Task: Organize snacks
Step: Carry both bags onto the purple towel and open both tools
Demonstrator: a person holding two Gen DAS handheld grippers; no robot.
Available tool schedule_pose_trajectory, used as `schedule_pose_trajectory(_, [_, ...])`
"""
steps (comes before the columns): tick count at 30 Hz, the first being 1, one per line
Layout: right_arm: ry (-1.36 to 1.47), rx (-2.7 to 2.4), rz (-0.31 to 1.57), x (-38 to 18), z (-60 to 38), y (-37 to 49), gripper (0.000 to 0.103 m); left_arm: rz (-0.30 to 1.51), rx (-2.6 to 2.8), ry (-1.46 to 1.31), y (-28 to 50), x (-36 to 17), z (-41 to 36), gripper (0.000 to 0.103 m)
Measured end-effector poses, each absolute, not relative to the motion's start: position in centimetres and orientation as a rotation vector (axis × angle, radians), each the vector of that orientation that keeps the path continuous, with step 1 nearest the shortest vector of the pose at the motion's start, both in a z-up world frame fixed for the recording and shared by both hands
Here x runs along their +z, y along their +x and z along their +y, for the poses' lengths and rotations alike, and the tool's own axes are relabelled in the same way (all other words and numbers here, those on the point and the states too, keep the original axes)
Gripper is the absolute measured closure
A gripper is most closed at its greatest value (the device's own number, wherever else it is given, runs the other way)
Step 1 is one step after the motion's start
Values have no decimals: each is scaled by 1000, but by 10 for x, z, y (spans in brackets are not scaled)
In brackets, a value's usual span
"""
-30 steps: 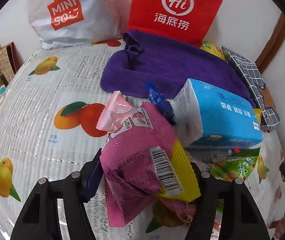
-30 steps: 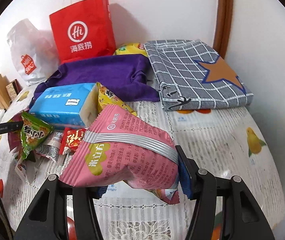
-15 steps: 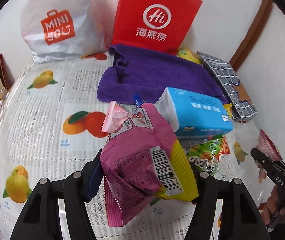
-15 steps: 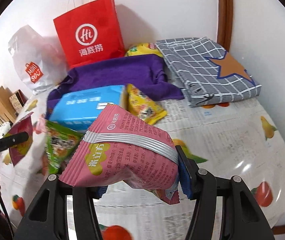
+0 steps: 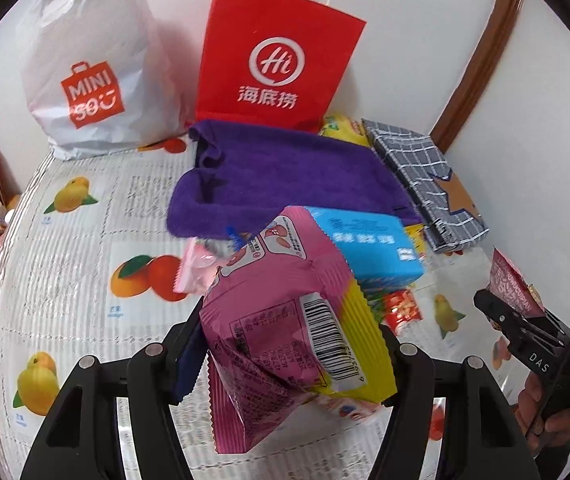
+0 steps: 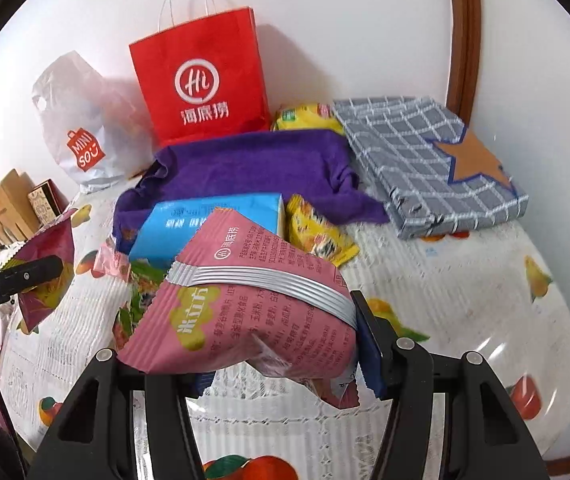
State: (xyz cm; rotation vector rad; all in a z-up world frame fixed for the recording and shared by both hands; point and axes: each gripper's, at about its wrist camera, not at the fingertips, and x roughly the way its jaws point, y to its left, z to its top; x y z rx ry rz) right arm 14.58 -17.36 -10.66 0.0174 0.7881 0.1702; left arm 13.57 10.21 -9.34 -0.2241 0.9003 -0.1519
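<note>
My left gripper (image 5: 285,348) is shut on a magenta and yellow snack bag (image 5: 285,332) with a barcode, held above the table. My right gripper (image 6: 281,344) is shut on a pink snack bag (image 6: 253,304) with a silver band, also lifted. The left gripper with its bag shows at the left edge of the right wrist view (image 6: 41,272); the right gripper with its bag shows at the right edge of the left wrist view (image 5: 513,292). On the table lie a blue tissue pack (image 5: 373,244), a small pink packet (image 5: 197,268), a green bag (image 6: 137,292), a red packet (image 5: 403,308) and a yellow packet (image 6: 317,232).
A red paper bag (image 5: 277,60) and a white plastic bag (image 5: 93,72) stand against the back wall. A purple towel (image 5: 285,176) and a folded grey checked cloth (image 6: 425,156) lie behind the snacks. The fruit-print tablecloth (image 5: 85,248) covers the table. Boxes (image 6: 9,204) stand at far left.
Both grippers have risen with their bags, so the table and the pile look farther below. The right gripper has shifted right, uncovering the yellow packet beside the tissue pack.
</note>
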Motion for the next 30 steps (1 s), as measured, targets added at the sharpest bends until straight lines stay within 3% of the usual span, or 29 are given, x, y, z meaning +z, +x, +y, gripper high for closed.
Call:
schedule_pose_trajectory(17, [-61,281,712,-59,-158,207,46,823,-135,-198,179,-41,75,39])
schedule_pose_trajectory(30, [-72,270,684,-44,-135,304,46,806,-18,-191,244,-34,125,39])
